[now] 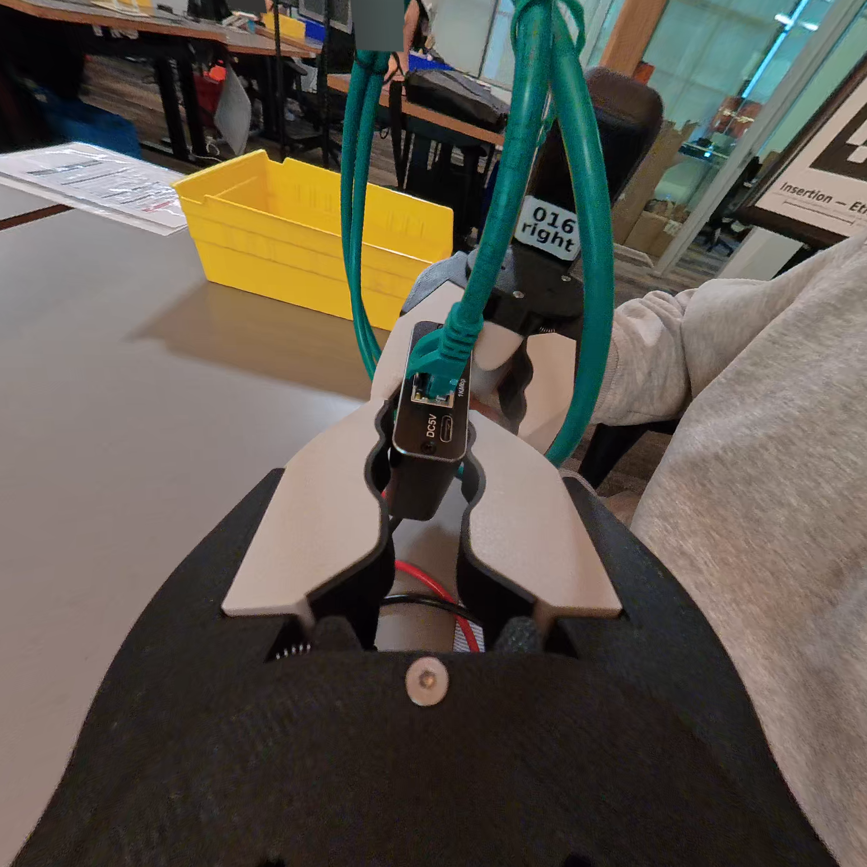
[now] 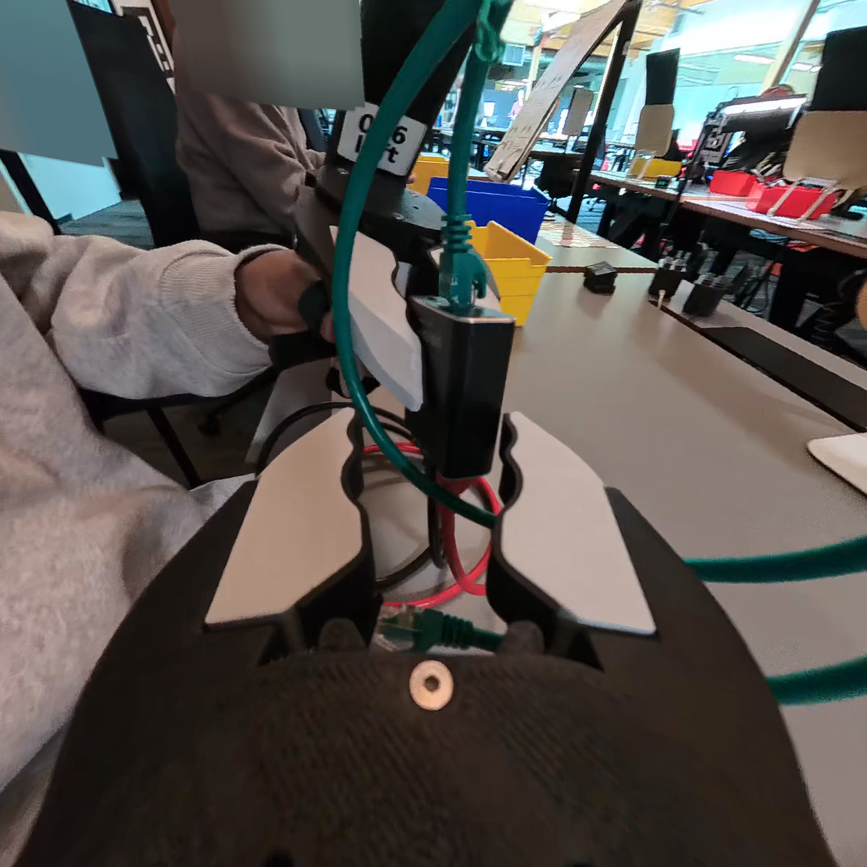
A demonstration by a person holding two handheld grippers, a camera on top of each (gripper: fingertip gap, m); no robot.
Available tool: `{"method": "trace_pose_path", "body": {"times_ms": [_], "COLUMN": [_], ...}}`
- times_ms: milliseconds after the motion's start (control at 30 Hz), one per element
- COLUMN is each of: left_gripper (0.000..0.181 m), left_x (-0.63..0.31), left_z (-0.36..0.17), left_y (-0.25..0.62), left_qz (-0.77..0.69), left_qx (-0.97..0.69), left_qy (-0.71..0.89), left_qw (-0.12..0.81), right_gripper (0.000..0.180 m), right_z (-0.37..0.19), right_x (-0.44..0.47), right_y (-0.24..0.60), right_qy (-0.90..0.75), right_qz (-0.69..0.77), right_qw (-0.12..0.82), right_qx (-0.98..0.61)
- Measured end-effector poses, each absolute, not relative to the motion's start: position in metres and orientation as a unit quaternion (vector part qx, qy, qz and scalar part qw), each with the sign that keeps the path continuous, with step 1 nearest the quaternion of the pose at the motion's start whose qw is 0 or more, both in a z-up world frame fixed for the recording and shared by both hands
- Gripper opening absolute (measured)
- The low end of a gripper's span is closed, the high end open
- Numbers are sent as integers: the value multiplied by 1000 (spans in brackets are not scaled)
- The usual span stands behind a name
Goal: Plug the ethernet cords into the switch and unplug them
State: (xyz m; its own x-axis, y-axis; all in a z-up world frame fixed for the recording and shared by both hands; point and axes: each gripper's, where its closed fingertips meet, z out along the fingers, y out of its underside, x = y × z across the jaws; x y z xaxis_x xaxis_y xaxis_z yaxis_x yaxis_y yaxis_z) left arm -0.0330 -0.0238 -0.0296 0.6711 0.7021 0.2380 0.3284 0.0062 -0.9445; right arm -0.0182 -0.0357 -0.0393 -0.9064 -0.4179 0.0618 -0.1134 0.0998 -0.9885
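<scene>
Left gripper (image 1: 424, 450) clamps the black switch (image 1: 429, 422) between its fingers, green ethernet plug (image 1: 441, 361) seated in the port just ahead, while right gripper (image 2: 429, 469) is spread apart, empty, just below the switch.

Both grippers: black textured plastic body w/ silver screw (image 1: 426, 680), pale grey wavy-edged fingers (image 1: 319, 525). White label sticker (image 1: 548, 227) on handle (right one). Person wears light grey sweatshirt sleeve (image 2: 155, 309).
</scene>
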Motion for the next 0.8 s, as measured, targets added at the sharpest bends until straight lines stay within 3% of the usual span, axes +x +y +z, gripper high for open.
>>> {"method": "trace_pose_path", "body": {"times_ms": [133, 200, 400, 533, 800], "left_gripper": [27, 30, 35, 33, 28], "left_x": [-33, -31, -35, -31, -17], "left_z": [-29, -23, -13, 23, 55], "left_y": [-21, -16, -26, -63, -124], "left_qz": [143, 128, 153, 220, 345], "left_qx": [-680, -668, -640, -570, -490], "left_qy": [-374, -371, -381, -386, -405], "left_qw": [614, 633, 650, 691, 691], "right_gripper": [52, 26, 25, 25, 24], "right_z": [-42, -43, -40, -28, 53], "right_x": [-19, -25, -33, -56, -132], "right_y": [-35, -34, -34, -30, 10], "right_qy": [739, 747, 747, 738, 677], "right_qz": [-637, -631, -638, -659, -735], "right_qw": [138, 133, 107, 89, 4], "right_qx": [-172, -162, -152, -113, -39]}}
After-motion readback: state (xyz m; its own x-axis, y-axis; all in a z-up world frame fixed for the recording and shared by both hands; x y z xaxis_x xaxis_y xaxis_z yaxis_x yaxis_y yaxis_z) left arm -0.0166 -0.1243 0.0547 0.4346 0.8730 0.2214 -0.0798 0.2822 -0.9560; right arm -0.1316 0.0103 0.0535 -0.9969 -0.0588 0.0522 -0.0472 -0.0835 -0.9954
